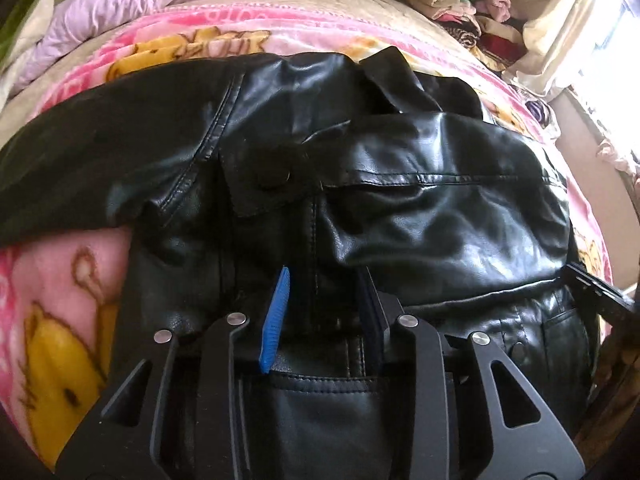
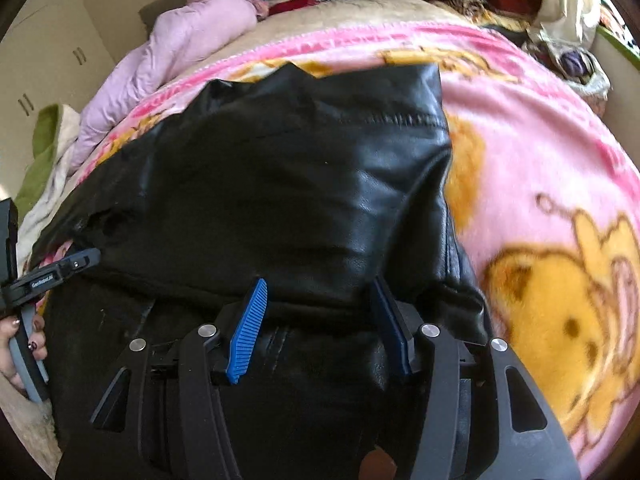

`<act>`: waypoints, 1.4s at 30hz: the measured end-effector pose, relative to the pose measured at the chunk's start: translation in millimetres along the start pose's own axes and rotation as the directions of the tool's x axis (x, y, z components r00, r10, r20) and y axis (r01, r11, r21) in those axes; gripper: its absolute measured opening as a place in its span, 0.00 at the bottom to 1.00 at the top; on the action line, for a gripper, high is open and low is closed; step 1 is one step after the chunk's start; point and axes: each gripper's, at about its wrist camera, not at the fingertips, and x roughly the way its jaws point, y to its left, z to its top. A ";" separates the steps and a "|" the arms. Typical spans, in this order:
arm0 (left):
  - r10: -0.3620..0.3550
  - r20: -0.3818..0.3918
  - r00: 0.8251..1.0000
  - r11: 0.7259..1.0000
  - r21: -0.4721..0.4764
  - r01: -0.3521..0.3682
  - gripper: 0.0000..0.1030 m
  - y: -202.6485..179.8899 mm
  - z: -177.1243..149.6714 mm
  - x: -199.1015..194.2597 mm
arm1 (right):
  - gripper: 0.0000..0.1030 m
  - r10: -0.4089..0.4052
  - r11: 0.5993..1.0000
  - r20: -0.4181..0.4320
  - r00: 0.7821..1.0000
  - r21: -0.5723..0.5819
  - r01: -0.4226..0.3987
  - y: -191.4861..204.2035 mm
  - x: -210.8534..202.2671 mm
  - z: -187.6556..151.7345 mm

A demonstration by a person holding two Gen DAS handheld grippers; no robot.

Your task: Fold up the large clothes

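Observation:
A black leather jacket lies front-up on the bed, collar at the far side. Its one sleeve stretches out to the left over the blanket. In the right wrist view, a side panel of the jacket lies folded across the body. My left gripper hovers over the jacket's front near the zip, with its blue pads apart and nothing pinched. My right gripper stands open over the lower edge of the folded part. Each gripper shows at the edge of the other's view, the right gripper and the left gripper.
A pink cartoon blanket covers the bed. A lilac quilt is bunched at the far left, and piled clothes sit at the far right. A hand holds the left gripper's handle. Cupboard doors stand behind the bed.

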 end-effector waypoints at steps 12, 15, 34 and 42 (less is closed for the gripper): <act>-0.007 0.048 0.999 1.000 0.002 0.007 0.51 -11.0 -1.3 -38.0 | 0.80 0.010 1.000 0.104 0.995 -0.008 -0.009 23.5 -37.1 -5.5; 0.010 0.055 0.998 1.000 0.002 -0.010 0.59 -12.1 -3.1 -45.6 | 0.88 0.004 1.000 0.130 0.991 0.000 -0.004 25.5 -47.3 -7.9; 0.050 0.090 0.995 0.998 -0.048 -0.046 0.91 -0.1 -9.1 -75.5 | 0.96 0.048 0.999 0.185 0.982 -0.031 -0.043 71.5 -71.0 -1.8; 0.078 0.107 0.991 0.995 -0.072 -0.071 0.91 17.1 -10.8 -85.7 | 0.96 0.076 0.994 0.183 0.980 -0.097 -0.059 109.3 -68.3 9.5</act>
